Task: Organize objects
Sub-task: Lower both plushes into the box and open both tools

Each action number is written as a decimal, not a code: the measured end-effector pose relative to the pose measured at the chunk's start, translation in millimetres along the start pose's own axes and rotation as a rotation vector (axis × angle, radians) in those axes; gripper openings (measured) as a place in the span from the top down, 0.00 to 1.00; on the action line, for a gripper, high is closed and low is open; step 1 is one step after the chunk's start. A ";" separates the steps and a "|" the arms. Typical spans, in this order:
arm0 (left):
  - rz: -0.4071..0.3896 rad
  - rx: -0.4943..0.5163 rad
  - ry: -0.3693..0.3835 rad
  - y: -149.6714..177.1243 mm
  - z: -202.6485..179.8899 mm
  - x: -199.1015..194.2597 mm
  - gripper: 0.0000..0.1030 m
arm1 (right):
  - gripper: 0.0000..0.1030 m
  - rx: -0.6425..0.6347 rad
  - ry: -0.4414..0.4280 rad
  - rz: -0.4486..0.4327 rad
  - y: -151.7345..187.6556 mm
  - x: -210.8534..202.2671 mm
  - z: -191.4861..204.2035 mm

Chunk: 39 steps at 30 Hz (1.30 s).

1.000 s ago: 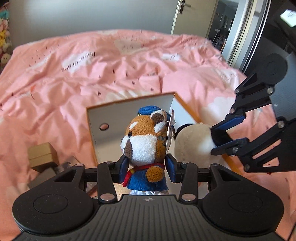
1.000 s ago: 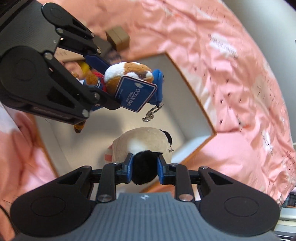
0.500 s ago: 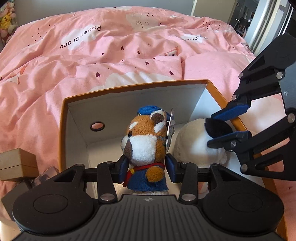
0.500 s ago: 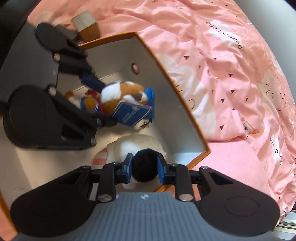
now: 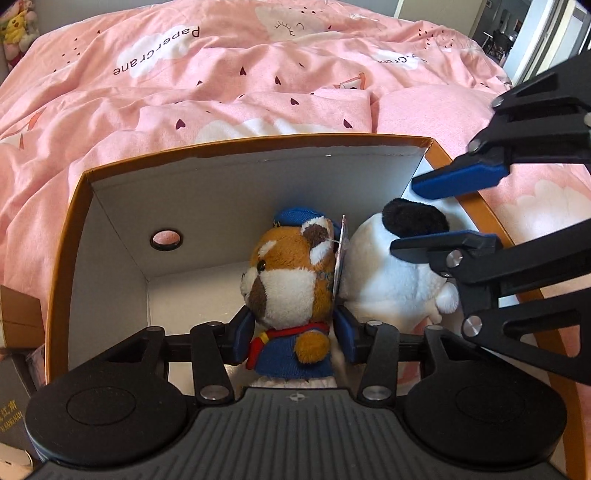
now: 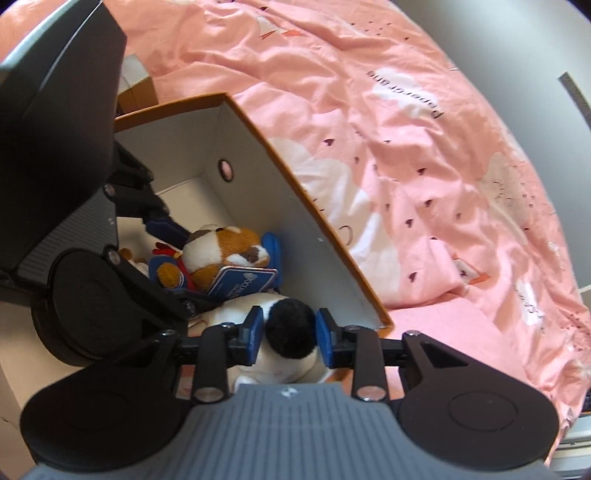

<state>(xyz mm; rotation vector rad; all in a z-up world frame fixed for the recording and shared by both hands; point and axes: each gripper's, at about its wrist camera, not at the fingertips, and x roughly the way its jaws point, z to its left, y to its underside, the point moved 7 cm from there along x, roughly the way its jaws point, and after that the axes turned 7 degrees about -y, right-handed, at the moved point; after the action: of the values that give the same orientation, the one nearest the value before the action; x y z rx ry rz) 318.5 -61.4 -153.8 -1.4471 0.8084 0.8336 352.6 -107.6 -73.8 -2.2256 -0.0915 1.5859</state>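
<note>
An orange box with a white inside (image 5: 258, 173) lies on the pink bed, and it also shows in the right wrist view (image 6: 332, 254). My left gripper (image 5: 291, 332) is shut on a brown and white plush in a blue uniform (image 5: 291, 269), held low inside the box; the plush shows in the right wrist view too (image 6: 225, 258). My right gripper (image 6: 290, 330) has opened around the black ear of a white plush (image 6: 290, 328) that rests in the box beside the brown one (image 5: 395, 280). The pads stand slightly apart from the ear.
A pink duvet (image 5: 221, 74) with clouds and hearts covers the bed around the box. Small brown cardboard boxes (image 5: 18, 317) sit left of the orange box. A doorway (image 5: 517, 29) is at the far right.
Both grippers have come down into the box with their plush toys. The right gripper's jaws have parted from the white plush's black ear, which they held before.
</note>
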 end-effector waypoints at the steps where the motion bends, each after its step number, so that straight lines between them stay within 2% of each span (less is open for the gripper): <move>1: -0.002 -0.007 0.001 0.8 0.5 -0.4 0.41 | 0.59 0.012 0.014 -0.004 1.0 -1.5 -1.7; 3: -0.003 -0.018 0.004 2.5 2.4 -1.7 0.35 | 0.52 0.041 0.023 -0.002 4.1 -3.8 -4.3; 9: -0.028 0.012 0.011 4.4 6.3 -15.1 0.24 | 0.45 0.114 0.052 -0.006 13.3 -16.0 -2.3; 14: -0.038 0.119 0.027 6.7 5.1 -28.8 0.20 | 0.40 0.118 0.042 -0.033 19.9 -30.2 13.7; 17: -0.033 0.213 0.054 9.7 2.4 -36.8 0.20 | 0.39 0.086 0.000 -0.034 23.3 -33.2 29.4; 20: -0.032 0.333 0.046 14.9 -1.2 -39.7 0.26 | 0.39 0.033 -0.026 -0.011 26.3 -29.6 46.9; 22: -0.014 0.378 0.055 18.2 -1.9 -38.2 0.27 | 0.39 0.019 -0.034 0.004 28.1 -24.7 54.6; 26: 0.031 0.417 0.103 24.3 -1.7 -34.4 0.27 | 0.40 0.040 -0.052 0.026 33.2 -12.6 57.1; 30: 0.047 0.432 0.103 23.9 -2.8 -27.6 0.28 | 0.40 0.043 -0.064 0.039 37.8 -0.4 57.9; 34: 0.091 0.435 0.092 22.1 -5.8 -17.9 0.44 | 0.40 -0.013 -0.041 0.059 42.9 10.5 64.1; 37: 0.124 0.417 0.111 21.0 -9.5 -10.7 0.53 | 0.49 -0.031 -0.013 0.062 45.0 13.9 66.6; 38: 0.134 0.404 0.126 20.5 -11.2 -8.8 0.57 | 0.57 -0.044 0.016 0.063 45.6 14.8 66.1; 39: 0.138 0.391 0.136 20.0 -12.7 -7.0 0.57 | 0.60 -0.055 0.034 0.063 46.4 15.1 65.6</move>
<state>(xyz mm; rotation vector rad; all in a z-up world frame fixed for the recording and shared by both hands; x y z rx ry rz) 298.1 -74.8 -157.4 -1.1168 1.1173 0.6394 289.4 -127.1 -121.9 -2.3175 -0.0566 1.5956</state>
